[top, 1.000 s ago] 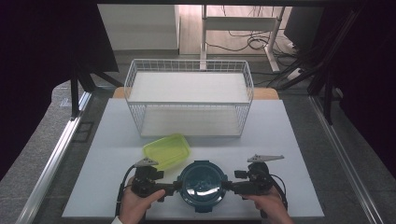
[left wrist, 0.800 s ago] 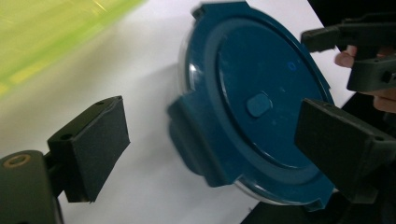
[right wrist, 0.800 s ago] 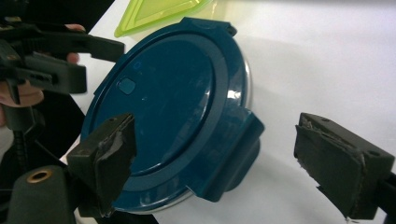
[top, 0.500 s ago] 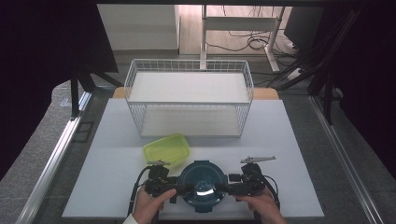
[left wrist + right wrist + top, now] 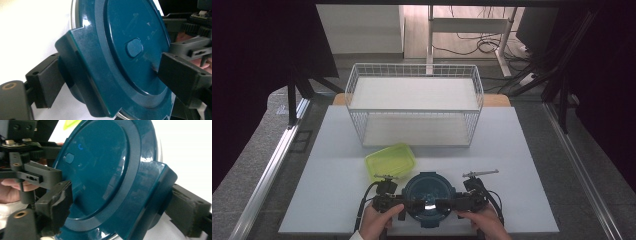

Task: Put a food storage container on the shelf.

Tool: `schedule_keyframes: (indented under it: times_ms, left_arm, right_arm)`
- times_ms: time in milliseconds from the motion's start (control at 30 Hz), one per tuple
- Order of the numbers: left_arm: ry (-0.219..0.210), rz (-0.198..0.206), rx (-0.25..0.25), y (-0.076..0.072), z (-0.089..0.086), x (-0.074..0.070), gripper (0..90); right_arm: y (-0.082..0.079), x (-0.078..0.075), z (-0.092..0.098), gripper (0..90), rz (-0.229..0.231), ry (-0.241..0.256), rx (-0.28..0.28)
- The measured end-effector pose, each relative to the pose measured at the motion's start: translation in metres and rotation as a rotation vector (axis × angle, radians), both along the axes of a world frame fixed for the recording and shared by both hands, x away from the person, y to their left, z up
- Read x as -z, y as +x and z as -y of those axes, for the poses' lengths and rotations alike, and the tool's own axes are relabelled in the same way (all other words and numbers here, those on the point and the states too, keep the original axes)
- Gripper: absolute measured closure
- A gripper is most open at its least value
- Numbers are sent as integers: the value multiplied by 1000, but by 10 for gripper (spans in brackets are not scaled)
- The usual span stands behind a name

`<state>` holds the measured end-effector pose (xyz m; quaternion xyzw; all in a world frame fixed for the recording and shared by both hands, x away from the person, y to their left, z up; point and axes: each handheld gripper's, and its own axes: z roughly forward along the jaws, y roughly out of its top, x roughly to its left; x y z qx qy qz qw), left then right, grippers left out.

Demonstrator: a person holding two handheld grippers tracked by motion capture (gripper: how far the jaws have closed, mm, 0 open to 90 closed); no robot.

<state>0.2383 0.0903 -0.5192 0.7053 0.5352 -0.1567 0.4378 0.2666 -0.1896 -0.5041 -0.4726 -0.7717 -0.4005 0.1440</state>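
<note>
White tabletop [image 5: 332, 200], wire basket [image 5: 414, 107] at the far side, green lid [image 5: 391, 161] between the basket and the work.

Item: round teal container [image 5: 428, 199], at the near edge, lidded, clip tabs at opposite sides. Judged rigid, light to moderate, glossy and likely slippery; best gripped at the tabs.

Left gripper [image 5: 403, 205]: jaws closed across the left tab and lid [image 5: 125, 50]. Right gripper [image 5: 454, 204]: jaws clamped on the right tab [image 5: 150, 195].

Change: both grippers have moved inward from the container's sides onto it; container and green lid unmoved.
</note>
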Motion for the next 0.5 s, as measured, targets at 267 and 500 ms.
schedule_keyframes:
  times_ms: [267,500]
  left_arm:
    - [2,-14,-17,-2,-2,-2,151]
    - [-2,-43,-40,-2,-3,-5,189]
  right_arm:
    - [2,2,6,209,-71,42,48]
    - [4,1,11,261,-111,57,53]
